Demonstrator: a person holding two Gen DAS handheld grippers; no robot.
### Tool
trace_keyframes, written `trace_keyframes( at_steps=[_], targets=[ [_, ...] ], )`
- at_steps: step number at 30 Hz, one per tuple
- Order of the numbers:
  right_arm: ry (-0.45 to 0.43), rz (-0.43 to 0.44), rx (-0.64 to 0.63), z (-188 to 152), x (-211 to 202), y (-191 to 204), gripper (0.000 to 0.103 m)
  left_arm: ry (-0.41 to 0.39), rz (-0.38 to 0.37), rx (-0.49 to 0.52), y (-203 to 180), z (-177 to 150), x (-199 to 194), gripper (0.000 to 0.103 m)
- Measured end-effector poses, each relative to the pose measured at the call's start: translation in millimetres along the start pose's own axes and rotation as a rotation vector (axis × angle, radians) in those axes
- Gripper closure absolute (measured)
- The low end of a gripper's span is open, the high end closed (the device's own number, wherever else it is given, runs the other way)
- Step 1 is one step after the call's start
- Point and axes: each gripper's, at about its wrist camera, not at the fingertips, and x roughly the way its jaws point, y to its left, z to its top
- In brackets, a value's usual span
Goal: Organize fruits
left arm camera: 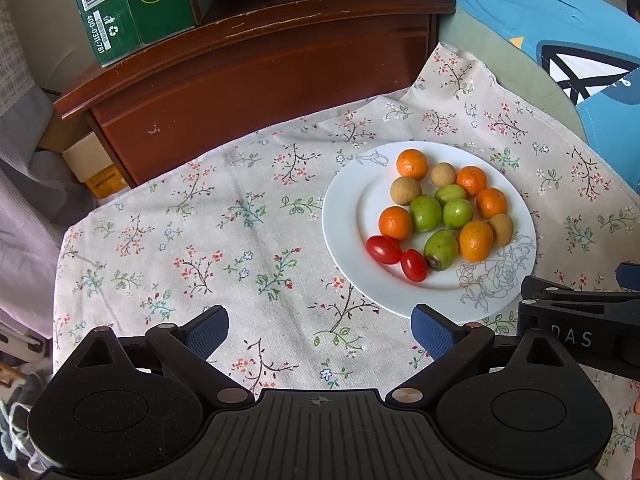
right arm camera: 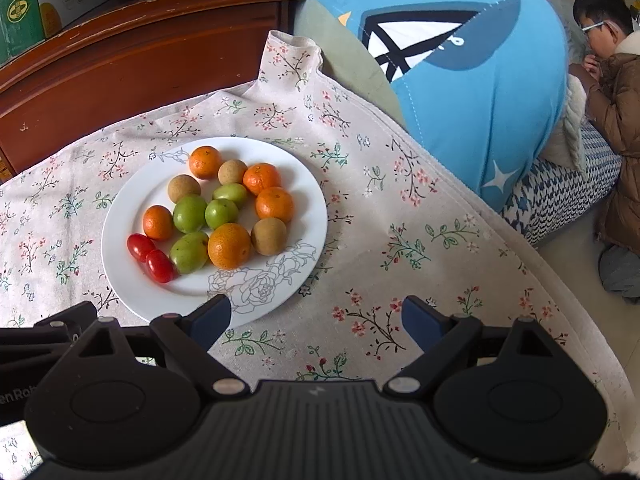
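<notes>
A white plate (left arm camera: pixel 344 216) (right arm camera: pixel 120 240) with a drawn rose rests on a floral tablecloth (left arm camera: pixel 224 224) (right arm camera: pixel 380 240). On it lie several small oranges (left arm camera: pixel 412 164) (right arm camera: pixel 229 245), green fruits (left arm camera: pixel 425 213) (right arm camera: pixel 189 213), brown round fruits (left arm camera: pixel 405 191) (right arm camera: pixel 269 236) and two red cherry tomatoes (left arm camera: pixel 383 249) (right arm camera: pixel 159 266). My left gripper (left arm camera: pixel 320 330) is open over bare cloth, left of the plate's near rim. My right gripper (right arm camera: pixel 316 320) is open too, its left pad (right arm camera: pixel 210 320) at the plate's near edge. Nothing sits between either pair of fingers.
A dark wooden cabinet (left arm camera: pixel 256 80) (right arm camera: pixel 120 52) stands behind the table with a green carton (left arm camera: pixel 136 4) on top. A big blue cushion (left arm camera: pixel 560 28) (right arm camera: pixel 460 80) lies at the right. A person in a brown coat (right arm camera: pixel 616 120) sits at the far right. Boxes (left arm camera: pixel 92 164) sit at the left.
</notes>
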Motion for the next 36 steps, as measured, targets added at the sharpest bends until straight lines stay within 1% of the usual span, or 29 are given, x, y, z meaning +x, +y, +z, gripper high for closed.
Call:
trace_keyframes(
  at_steps=[10, 21, 36],
  targets=[
    [-0.008, -0.007, -0.005, 2, 0, 5, 0.011, -0.005, 0.034, -0.021, 4, 3, 0, 0.004],
    [-0.013, -0.01, -0.025, 1, 1, 11, 0.011, -0.004, 0.06, -0.015, 6, -1, 0, 0.004],
    [-0.003, 0.031, -0.108, -11, 2, 28, 0.011, 0.029, 0.097, -0.018, 20, -22, -2, 0.004]
  ],
)
